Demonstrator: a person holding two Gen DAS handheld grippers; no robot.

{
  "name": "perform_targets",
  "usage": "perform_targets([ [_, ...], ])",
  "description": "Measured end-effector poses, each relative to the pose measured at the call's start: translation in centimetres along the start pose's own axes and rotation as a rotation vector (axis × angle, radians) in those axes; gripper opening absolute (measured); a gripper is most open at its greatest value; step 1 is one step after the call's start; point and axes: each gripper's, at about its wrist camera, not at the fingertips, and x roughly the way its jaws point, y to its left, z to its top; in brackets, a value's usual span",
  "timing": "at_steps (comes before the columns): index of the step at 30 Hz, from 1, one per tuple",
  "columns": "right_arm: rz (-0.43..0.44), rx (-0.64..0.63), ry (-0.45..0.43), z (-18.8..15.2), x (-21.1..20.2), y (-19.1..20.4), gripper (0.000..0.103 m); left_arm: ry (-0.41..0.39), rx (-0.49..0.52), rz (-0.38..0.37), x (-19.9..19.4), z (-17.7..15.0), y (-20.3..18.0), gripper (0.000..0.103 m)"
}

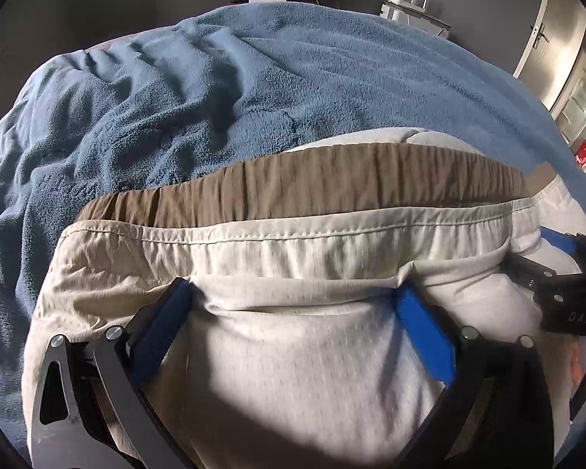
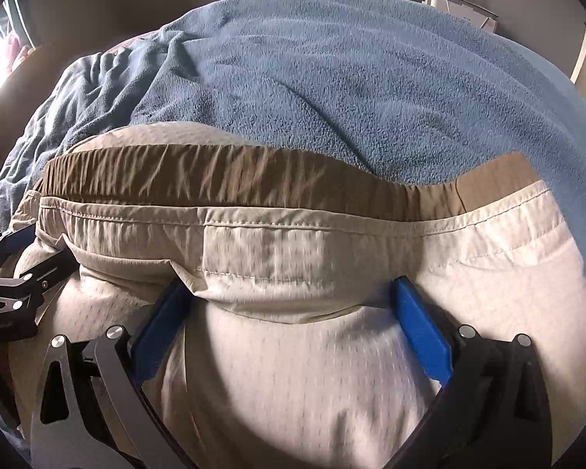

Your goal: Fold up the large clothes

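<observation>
The left gripper (image 1: 293,305) and right gripper (image 2: 293,305) both stand spread, blue pads straddling the beige shorts (image 1: 293,351) just behind the elastic waistband (image 1: 312,183). Shorts lie on the blue blanket (image 1: 215,90). Pinch evenly below the waistband, then lift together.

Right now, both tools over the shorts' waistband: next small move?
Probably close both tools on the fabric. The left tool and right tool both sit open with the beige shorts bunched between their blue fingers, just under the waistband, so a pinch should secure both ends before lifting off the blue blanket.
</observation>
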Motion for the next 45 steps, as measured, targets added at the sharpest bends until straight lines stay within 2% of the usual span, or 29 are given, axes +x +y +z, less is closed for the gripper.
perform_targets([
  [10, -0.022, -0.001, -0.044, -1.4, 0.1, 0.2, 0.097, -0.018, 0.005, -0.001, 0.2, -0.8, -0.1, 0.098],
  [24, -0.016, 0.005, -0.059, -1.7, 0.3, 0.0, 0.097, -0.036, 0.003, -0.007, 0.5, -1.0, 0.0, 0.098],
  [45, 0.001, 0.017, -0.129, -2.8, -0.2, -0.2, 0.097, -0.117, 0.001, -0.002, -0.2, -2.2, -0.3, 0.098],
])
